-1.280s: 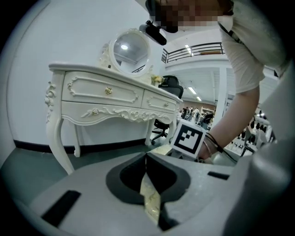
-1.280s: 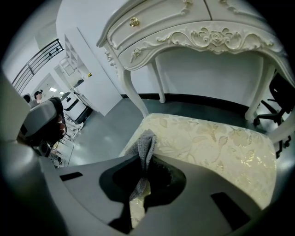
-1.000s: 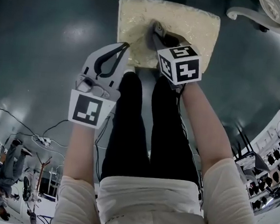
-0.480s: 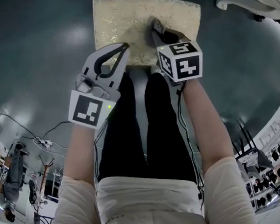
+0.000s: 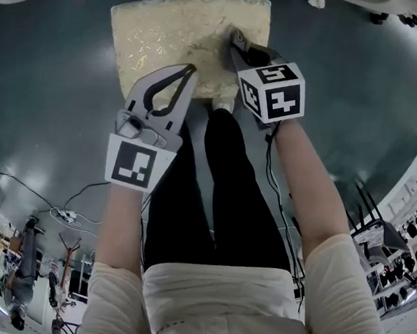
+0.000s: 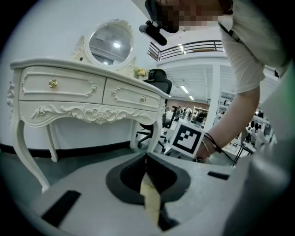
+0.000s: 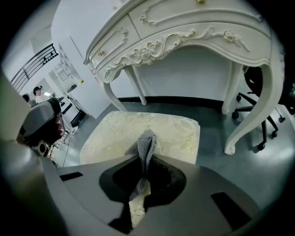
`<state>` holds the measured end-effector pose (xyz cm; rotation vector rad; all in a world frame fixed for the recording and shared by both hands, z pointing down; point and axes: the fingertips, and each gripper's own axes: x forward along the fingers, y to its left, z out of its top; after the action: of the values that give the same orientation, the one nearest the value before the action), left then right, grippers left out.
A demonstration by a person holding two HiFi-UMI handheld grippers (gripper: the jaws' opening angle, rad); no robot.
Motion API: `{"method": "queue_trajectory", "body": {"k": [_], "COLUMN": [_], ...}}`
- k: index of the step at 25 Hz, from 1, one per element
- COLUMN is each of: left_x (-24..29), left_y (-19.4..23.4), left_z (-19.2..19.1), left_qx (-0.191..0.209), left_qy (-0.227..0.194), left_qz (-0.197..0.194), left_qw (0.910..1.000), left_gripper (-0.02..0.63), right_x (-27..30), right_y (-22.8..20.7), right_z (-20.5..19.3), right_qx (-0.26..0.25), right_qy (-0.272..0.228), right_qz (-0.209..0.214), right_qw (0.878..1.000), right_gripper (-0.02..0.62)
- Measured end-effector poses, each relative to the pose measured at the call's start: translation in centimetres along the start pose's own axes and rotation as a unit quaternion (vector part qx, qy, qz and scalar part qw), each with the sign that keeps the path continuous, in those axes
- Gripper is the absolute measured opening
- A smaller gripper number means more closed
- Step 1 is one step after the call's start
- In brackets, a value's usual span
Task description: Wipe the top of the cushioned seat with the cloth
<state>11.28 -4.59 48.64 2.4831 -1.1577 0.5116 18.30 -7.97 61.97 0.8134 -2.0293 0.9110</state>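
The cream patterned cushioned seat (image 5: 169, 38) lies at the top of the head view and fills the middle of the right gripper view (image 7: 115, 133). My right gripper (image 5: 235, 36) is over the seat's right part, shut on a grey cloth (image 7: 146, 144) that sticks out past its jaws towards the seat top. The cloth (image 5: 227, 53) shows as a dark fold under the jaws. My left gripper (image 5: 191, 68) hovers over the seat's front edge with its jaws shut (image 6: 146, 159) and nothing between them.
A white carved dressing table (image 6: 87, 92) with an oval mirror (image 6: 109, 44) stands behind the seat; one curved leg (image 7: 251, 110) is close to the seat's right. The person's black-trousered legs (image 5: 213, 200) stand at the seat's front. The floor (image 5: 45, 110) is dark grey.
In the head view the seat has slid left, so the right gripper and cloth now sit nearer the seat's right side. The left gripper is over the front middle instead of the front left.
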Motion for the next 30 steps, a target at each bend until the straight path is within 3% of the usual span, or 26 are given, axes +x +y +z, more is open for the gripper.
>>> {"method": "queue_trajectory", "body": {"k": [10, 17, 23, 30], "left_x": [2.5, 3.0, 0.1, -4.9], "left_y": [-3.4, -4.6, -4.5, -3.1], "left_z": [1.6, 2.1, 2.8, 3.6], "left_qx": [0.022, 0.032, 0.032, 0.053], "left_qy": [0.006, 0.002, -0.008, -0.018], "left_qz": [-0.016, -0.020, -0.025, -0.023], "left_qw": [0.9996, 0.9993, 0.9991, 0.9982], "left_gripper": [0.002, 0.003, 0.003, 0.003], "right_x": [-2.5, -3.7, -6.0, -6.8], "right_y": [-4.3, -8.0, -5.2, 2.3], "right_z": [-1.7, -3.7, -2.4, -0.6], "right_qx": [0.012, 0.029, 0.027, 0.026], "right_qy": [0.007, 0.034, 0.015, -0.020], "right_qz": [-0.024, -0.075, -0.078, -0.052], "right_qw": [1.000, 0.996, 0.996, 0.998], "right_gripper": [0.026, 0.028, 0.028, 0.028]}}
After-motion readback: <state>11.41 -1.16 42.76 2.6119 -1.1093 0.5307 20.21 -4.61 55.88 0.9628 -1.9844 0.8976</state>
